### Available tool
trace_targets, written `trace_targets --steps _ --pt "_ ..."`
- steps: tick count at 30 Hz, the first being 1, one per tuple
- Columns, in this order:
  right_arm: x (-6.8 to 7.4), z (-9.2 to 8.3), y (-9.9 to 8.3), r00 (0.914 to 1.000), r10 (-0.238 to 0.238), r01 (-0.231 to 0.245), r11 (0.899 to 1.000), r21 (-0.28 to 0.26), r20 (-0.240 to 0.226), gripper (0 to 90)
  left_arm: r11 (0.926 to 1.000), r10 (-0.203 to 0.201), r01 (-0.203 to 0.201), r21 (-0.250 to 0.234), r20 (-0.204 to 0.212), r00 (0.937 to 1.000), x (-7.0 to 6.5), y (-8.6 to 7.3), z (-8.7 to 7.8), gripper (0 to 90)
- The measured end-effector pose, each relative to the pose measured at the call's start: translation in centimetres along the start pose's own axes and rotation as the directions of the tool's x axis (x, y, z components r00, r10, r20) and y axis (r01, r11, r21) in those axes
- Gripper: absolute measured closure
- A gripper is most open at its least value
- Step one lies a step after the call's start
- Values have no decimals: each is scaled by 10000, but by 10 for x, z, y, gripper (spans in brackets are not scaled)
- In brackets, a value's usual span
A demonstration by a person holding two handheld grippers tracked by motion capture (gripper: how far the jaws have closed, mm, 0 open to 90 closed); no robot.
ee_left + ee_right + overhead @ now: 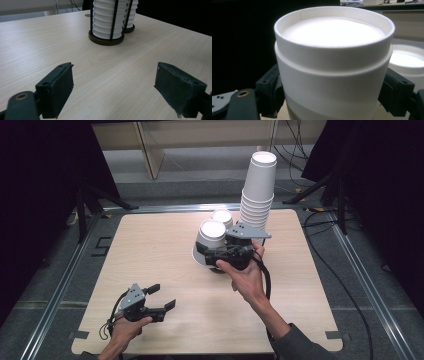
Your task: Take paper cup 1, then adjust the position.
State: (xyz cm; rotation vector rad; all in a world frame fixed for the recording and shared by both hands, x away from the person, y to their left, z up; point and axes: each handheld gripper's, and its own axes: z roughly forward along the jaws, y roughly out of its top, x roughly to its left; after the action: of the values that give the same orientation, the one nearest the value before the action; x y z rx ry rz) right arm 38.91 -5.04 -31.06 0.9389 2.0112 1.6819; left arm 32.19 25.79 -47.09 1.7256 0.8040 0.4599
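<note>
The right tool [214, 256] has its jaws closed around the side of an upside-down white paper cup [209, 240], one pad on each flank; in the right gripper view the cup [332, 75] stands between the two black jaws with its closed base up. It seems to be two cups nested, since a second rim line runs just below the top. Its long axis leans a little off upright, the wide mouth hanging low over the desk [150, 250].

Taking the tall stack of cups [258, 195] as the landmark: the held cup is just to its left and slightly nearer the person, a shorter cup stack [222, 216] lies between them, and the left tool [160, 296] is well apart from it, far down toward the desk's near left corner.

The left tool is empty, its jaws moderately apart, aimed across bare wood at the stack's dark round holder [106, 40].

The right hand is clearly nearer, so any placing on that stack probably falls to it, moving rightward and up.
</note>
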Motion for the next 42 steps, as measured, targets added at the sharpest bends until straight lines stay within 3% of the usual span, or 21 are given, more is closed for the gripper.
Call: trace_targets --steps 9,15,17,27,29,31,33,37,38,40,42 --pt "-5 3 -30 9987 352 -338 9988 359 -370 201 10000 16 -15 -99 92 10000 0 -1 1 143" --pt "-8 8 -49 9974 475 -431 9958 806 -538 201 9998 176 -176 66 -49 9998 0 0 -3 143" --pt "-9 10 -58 9964 497 -426 9939 1018 -688 201 9999 118 -117 -93 41 9999 0 -1 -2 143" --pt "-10 13 -81 9928 748 -626 9899 1271 -936 200 9998 132 -131 -170 27 9999 -2 0 -2 143" --pt "-8 15 -84 9914 815 -670 9882 1374 -1028 200 9996 30 -18 -285 395 9992 -6 0 1 144" --pt "-5 17 -85 9914 629 -471 9897 1352 -1151 200 9995 -64 79 -299 491 9988 -10 2 3 144" --pt "-3 18 -86 9892 761 -591 9892 1341 -1255 200 9989 -61 91 -465 651 9979 -13 2 6 144" --pt "3 21 -88 9885 494 -307 9910 1300 -1429 200 9983 259 -208 -536 962 9950 -23 5 9 143" --pt "7 24 -90 9848 465 -240 9908 1335 -1676 200 9967 378 -304 -748 985 9944 -27 8 11 144" --pt "8 24 -91 9874 329 -115 9905 1371 -1549 200 9963 374 -294 -804 995 9943 -28 9 12 143" --pt "15 27 -93 9817 677 -390 9863 1601 -1778 200 9950 373 -265 -968 1116 9931 -30 9 15 143"
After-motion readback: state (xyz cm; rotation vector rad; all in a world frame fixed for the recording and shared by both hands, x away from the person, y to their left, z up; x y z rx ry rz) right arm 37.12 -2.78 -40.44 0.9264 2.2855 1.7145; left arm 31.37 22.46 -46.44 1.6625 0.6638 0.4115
